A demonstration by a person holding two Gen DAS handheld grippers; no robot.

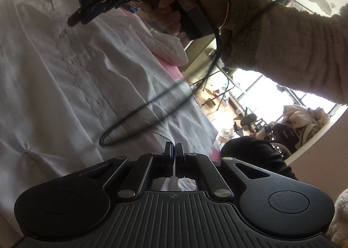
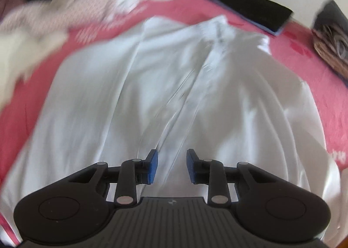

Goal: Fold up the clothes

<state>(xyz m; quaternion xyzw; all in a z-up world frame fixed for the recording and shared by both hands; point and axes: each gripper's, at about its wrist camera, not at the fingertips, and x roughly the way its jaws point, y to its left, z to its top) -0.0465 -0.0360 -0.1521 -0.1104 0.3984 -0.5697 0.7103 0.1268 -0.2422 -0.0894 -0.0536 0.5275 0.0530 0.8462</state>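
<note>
Nowhere legible writing; left claw (image 1: 174, 150) pressed together, right claw (image 2: 171, 166) spread above white shirt (image 2: 152, 95).

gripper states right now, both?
Left gripper: closed, nothing visibly held.
Right gripper: open, empty, above the white shirt.

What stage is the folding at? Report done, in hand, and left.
Done: a dark folded garment lies by the wall. In hand: the white shirt is spread flat, buttoned side up; the right claw hangs open above it, the left claw shut. Left: folding the shirt, then the crumpled pile.
</note>
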